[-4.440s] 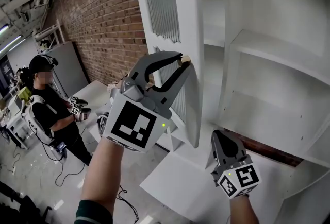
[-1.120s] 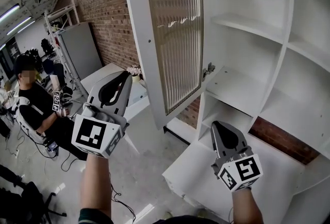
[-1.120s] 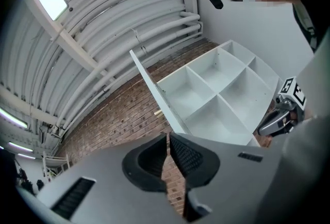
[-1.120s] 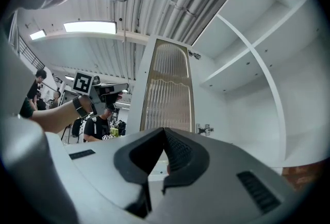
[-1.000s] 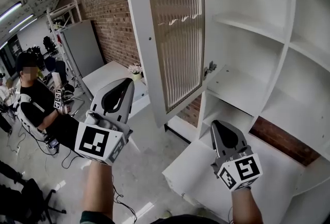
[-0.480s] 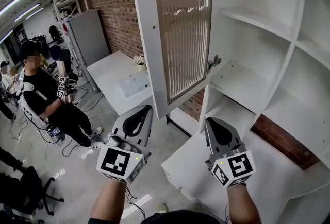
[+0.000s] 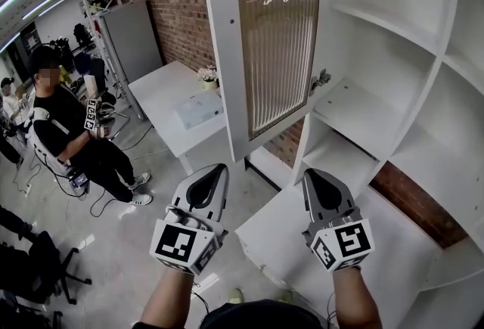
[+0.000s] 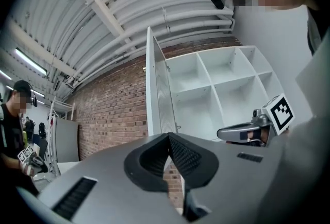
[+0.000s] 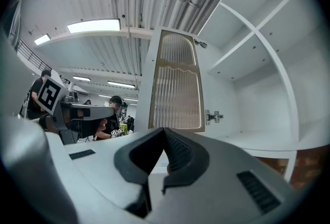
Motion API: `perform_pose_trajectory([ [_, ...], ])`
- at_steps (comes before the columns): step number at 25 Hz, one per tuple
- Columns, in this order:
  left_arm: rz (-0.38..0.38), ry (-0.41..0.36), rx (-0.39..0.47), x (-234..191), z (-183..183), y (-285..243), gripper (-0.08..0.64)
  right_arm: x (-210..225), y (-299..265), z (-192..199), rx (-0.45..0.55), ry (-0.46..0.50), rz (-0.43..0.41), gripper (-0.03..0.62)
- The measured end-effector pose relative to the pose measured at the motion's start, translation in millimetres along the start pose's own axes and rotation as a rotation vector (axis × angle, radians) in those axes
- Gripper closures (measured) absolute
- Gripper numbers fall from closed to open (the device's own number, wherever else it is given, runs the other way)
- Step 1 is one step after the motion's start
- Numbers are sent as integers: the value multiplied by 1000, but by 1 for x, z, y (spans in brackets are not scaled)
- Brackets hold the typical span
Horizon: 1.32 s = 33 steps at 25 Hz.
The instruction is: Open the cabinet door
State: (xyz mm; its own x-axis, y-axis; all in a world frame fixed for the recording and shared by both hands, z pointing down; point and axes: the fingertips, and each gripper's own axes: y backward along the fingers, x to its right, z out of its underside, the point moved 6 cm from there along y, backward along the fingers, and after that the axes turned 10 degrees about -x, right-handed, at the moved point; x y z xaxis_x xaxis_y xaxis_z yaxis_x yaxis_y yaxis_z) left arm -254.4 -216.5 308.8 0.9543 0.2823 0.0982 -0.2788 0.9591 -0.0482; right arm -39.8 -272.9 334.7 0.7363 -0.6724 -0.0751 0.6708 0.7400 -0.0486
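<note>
Cabinet door (image 7: 265, 40): wide open; opening step judged complete. Left gripper (image 7: 216, 172), right gripper (image 7: 315, 175): jaws clenched, empty, apart from door. Next: nothing further needed.

Head view downward, gripper views upward, sharing cabinet (image 7: 355, 112)

I lose the top of the cabinet door (image 7: 276, 40) past the head view's upper edge, and the cabinet (image 7: 363, 112) runs off to the right. What lies on the white bench (image 7: 155, 93) is too small for me to name.
</note>
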Motion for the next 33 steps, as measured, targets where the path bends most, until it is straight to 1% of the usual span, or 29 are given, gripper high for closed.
perform_pose_trajectory([
  [5, 9, 50, -29, 3, 17, -4, 554, 3, -3, 8, -13, -15, 6, 589],
  [9, 17, 65, -41, 5, 25, -1, 554, -2, -3, 11, -22, -3, 5, 589],
  [13, 16, 75, -33, 3, 26, 4, 554, -9, -2, 9, -25, 11, 8, 589],
  [21, 22, 101, -27, -1, 28, 2, 554, -7, 0, 5, -22, 20, 25, 589],
  [29, 33, 93, -18, -2, 27, 0, 554, -6, -1, 3, -17, 28, 35, 589],
  [33, 29, 90, -42, -6, 27, 0, 554, -5, -2, 1, -15, 31, 39, 589],
])
